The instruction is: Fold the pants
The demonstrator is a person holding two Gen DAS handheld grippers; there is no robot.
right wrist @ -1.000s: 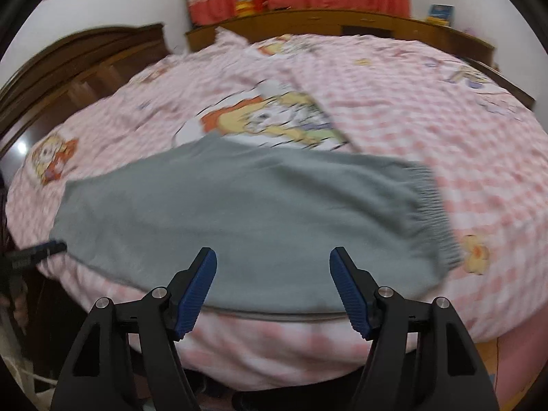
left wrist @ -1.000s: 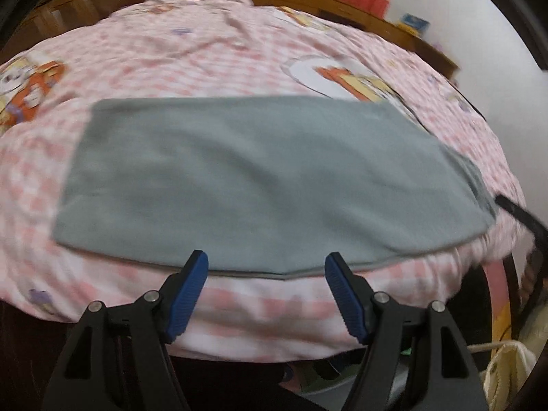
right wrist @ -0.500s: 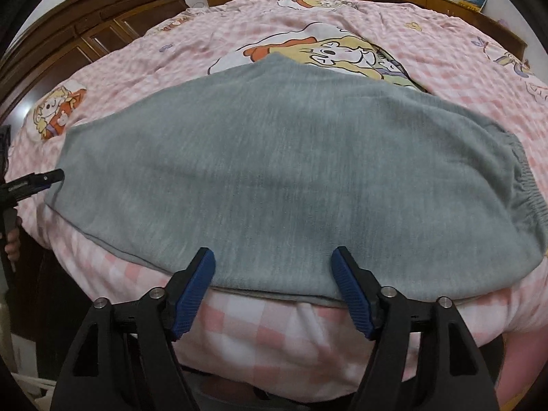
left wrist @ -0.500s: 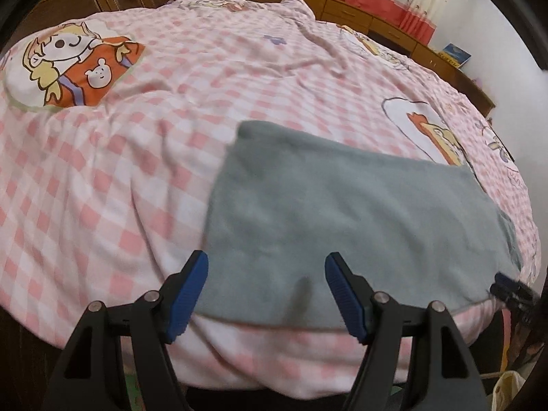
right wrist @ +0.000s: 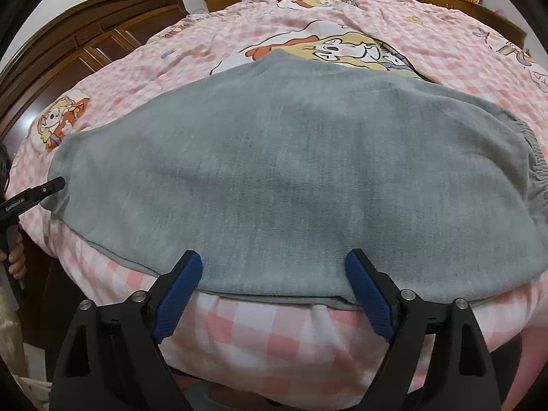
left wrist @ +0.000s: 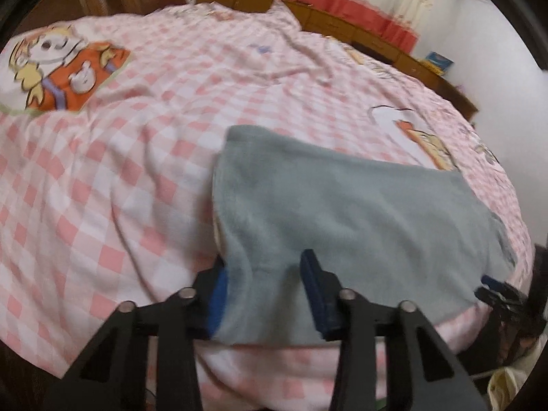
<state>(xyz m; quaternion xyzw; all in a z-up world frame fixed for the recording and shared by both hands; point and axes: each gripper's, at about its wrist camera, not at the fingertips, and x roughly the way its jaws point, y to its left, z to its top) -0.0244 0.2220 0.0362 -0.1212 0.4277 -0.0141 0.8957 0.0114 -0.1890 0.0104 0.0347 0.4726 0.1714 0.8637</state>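
The black plastic left gripper point(left wrist: 265, 287) has two angular arms carrying ribbed blue rubber pads, each arm studded with silver round screws at about 7 and 5 o'clock. The matching black right gripper point(right wrist: 274, 294) shows identical blue pads, silver screws, and triangular cut-outs in both arms.

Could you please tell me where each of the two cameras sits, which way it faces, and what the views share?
Left wrist: on the left gripper, looking down along its closing fingers at the leg-end corner of the grey pants bunched between them.
Right wrist: on the right gripper, looking down along its opening fingers, which straddle the near edge of the pants' waist half; a hand shows at far left.
Shared: the pants, the pink checked bedspread, and each view catches the other gripper.
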